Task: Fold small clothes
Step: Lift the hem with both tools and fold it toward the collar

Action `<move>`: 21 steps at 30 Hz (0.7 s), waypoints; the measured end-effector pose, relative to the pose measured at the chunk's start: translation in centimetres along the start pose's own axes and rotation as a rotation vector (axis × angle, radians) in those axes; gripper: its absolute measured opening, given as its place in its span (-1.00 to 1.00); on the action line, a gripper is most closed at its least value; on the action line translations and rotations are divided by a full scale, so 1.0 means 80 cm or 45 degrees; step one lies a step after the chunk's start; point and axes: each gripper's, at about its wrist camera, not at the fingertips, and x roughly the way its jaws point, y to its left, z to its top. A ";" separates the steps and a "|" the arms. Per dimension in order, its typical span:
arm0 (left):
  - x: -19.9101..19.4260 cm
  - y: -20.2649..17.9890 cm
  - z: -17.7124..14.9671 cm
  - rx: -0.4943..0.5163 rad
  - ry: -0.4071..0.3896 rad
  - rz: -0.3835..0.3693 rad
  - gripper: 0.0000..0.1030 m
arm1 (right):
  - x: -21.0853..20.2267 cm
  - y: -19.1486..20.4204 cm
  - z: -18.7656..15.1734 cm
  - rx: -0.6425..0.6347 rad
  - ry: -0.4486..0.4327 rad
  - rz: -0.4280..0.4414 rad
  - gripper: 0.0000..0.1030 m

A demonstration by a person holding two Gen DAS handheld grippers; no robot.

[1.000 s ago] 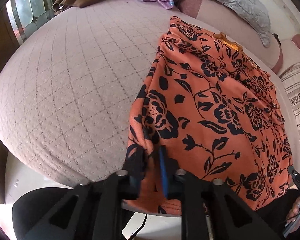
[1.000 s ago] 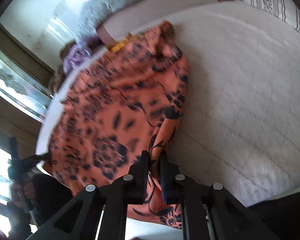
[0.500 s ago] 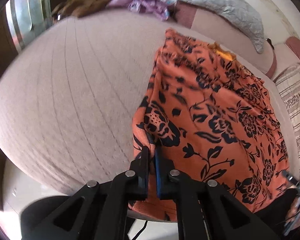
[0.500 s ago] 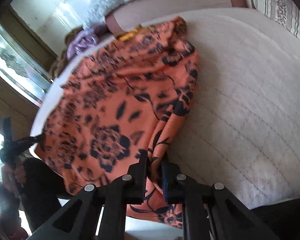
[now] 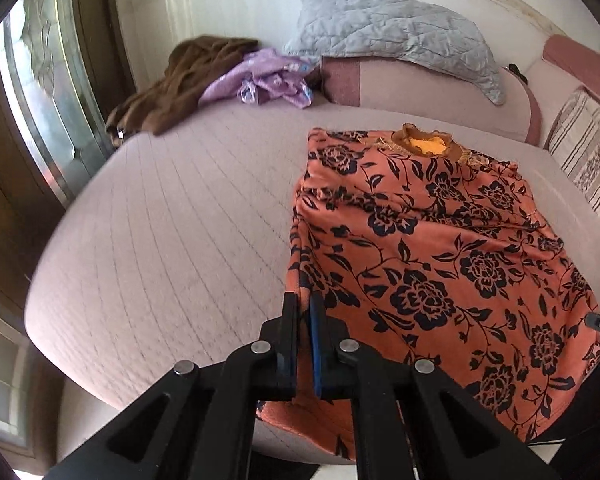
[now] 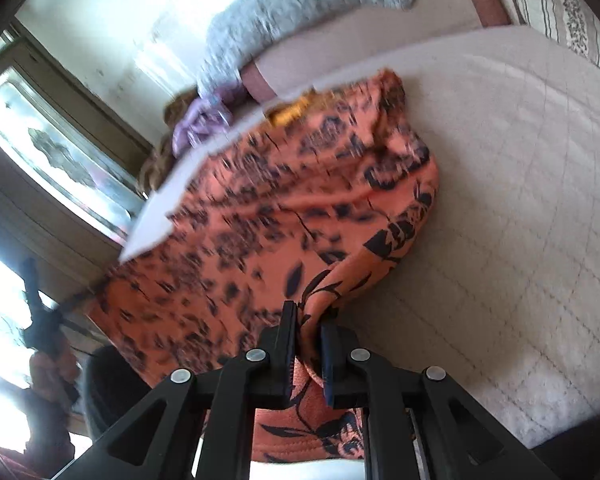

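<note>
An orange garment with a black flower print (image 5: 440, 248) lies spread on the pale quilted bed (image 5: 172, 232), its yellow-lined neck at the far end. My left gripper (image 5: 305, 320) is shut on the garment's near left edge. In the right wrist view the same garment (image 6: 284, 208) is blurred, and my right gripper (image 6: 308, 328) is shut on its near right edge, with a fold of cloth between the jaws. The hem hangs over the bed's front edge below both grippers.
A grey quilted pillow (image 5: 392, 32) and a pink bolster (image 5: 420, 84) lie at the head of the bed. A brown garment (image 5: 180, 80) and a purple one (image 5: 268, 80) are piled at the far left corner. A striped cushion (image 5: 584, 160) is at right. A window (image 5: 40, 92) is at left.
Both grippers have lifted and tilted up with the garment's near edge in them. The left jaws closed from slightly apart to shut on the cloth. The headboard pillows came into view.
</note>
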 end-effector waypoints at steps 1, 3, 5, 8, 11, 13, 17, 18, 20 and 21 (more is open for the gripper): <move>0.001 -0.001 0.000 0.005 -0.004 0.005 -0.89 | 0.001 -0.004 -0.003 0.002 0.014 -0.007 -0.78; 0.001 -0.003 0.000 0.013 -0.004 0.014 -0.89 | 0.008 -0.009 -0.007 0.025 0.071 -0.024 -0.72; 0.003 -0.005 -0.001 0.024 -0.006 0.028 -0.89 | 0.015 -0.013 -0.011 0.055 0.110 -0.053 -0.71; 0.004 -0.004 -0.003 0.022 -0.003 0.026 -0.89 | 0.022 -0.021 -0.015 0.110 0.161 -0.055 -0.63; 0.006 -0.003 -0.004 0.014 0.002 0.025 -0.89 | 0.028 -0.026 -0.021 0.158 0.207 -0.050 -0.27; 0.008 -0.002 -0.005 0.012 0.004 0.025 -0.89 | 0.032 -0.025 -0.025 0.172 0.229 -0.034 0.17; 0.013 0.001 -0.008 0.003 0.019 0.017 -0.89 | 0.030 -0.010 -0.033 0.083 0.220 -0.040 -0.22; 0.014 0.003 -0.008 -0.001 0.024 0.011 -0.89 | 0.030 -0.006 -0.035 0.045 0.224 -0.067 -0.67; 0.018 0.009 -0.007 -0.024 0.041 -0.016 -0.89 | 0.029 0.000 -0.036 0.007 0.230 -0.096 -0.73; 0.019 0.014 -0.005 -0.039 0.052 -0.040 -0.89 | 0.025 0.002 -0.035 0.000 0.217 -0.093 -0.74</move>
